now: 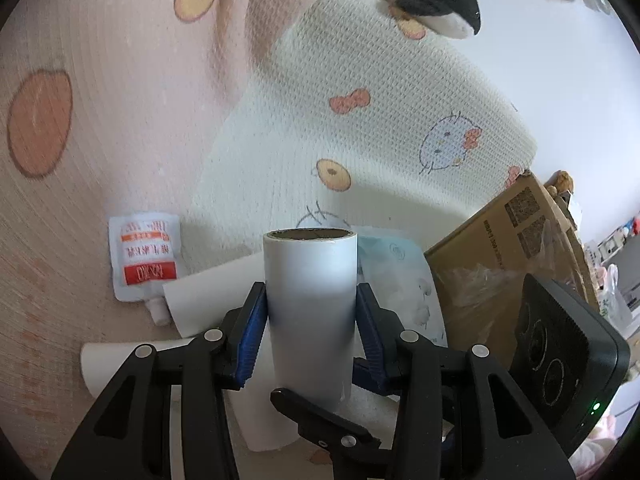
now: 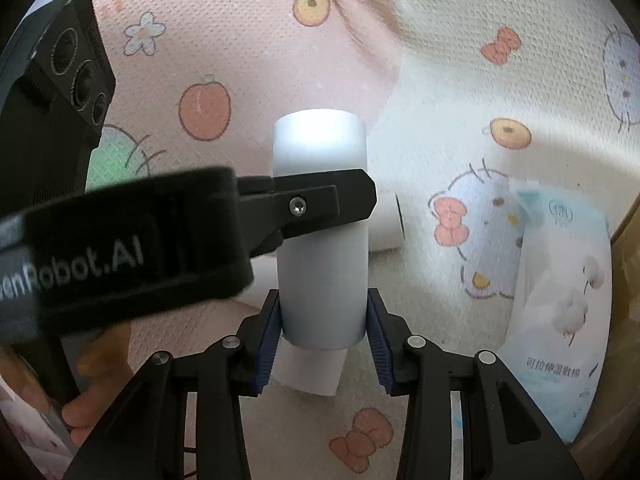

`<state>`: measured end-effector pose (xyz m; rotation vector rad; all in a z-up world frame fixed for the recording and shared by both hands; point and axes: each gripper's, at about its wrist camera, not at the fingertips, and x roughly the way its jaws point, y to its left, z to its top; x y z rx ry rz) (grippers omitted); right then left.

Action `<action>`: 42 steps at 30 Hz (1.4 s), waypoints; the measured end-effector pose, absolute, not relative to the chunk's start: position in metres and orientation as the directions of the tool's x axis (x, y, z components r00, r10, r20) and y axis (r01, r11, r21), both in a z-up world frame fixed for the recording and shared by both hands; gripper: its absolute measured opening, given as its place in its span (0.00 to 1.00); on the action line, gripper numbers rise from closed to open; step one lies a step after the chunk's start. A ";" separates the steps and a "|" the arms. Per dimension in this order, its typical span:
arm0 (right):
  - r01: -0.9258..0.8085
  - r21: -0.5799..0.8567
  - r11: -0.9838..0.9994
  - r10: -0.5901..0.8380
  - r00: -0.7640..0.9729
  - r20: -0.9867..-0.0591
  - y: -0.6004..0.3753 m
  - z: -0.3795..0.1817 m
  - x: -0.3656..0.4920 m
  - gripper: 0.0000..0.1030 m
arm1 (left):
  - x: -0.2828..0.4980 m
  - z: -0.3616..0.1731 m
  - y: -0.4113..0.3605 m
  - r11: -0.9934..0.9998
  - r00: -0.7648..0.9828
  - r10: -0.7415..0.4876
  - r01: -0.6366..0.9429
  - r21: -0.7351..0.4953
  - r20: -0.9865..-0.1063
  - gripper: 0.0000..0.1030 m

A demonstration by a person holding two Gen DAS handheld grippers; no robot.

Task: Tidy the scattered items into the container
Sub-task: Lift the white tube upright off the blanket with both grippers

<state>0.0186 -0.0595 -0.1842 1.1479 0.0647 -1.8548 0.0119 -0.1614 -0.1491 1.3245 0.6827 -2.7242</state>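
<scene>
On the pink printed bedding, a soft pouch (image 1: 145, 258) lies flat at the left beside loose white rolls (image 1: 208, 300). In the middle, both grippers hold one smooth white roll (image 1: 310, 304) upright, clear of the bed: the left gripper (image 1: 310, 308) has its ribbed blue fingers (image 1: 253, 336) clamped on its sides, and the right gripper (image 2: 323, 332) pinches its lower end, probably steadying it for carrying. The stiff cardboard box (image 1: 508, 256) waits at the right.

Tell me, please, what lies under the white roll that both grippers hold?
Under the white roll lie more white paper rolls on the patterned blanket. The left gripper and right gripper cover part of them, so their number is unclear.
</scene>
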 end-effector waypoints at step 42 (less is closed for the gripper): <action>0.841 0.312 -0.442 -0.754 -0.159 -0.638 -0.075 -0.036 0.004 0.36 | 0.015 0.014 -0.144 -0.959 -0.702 -0.038 0.225 -0.171 -0.711 0.47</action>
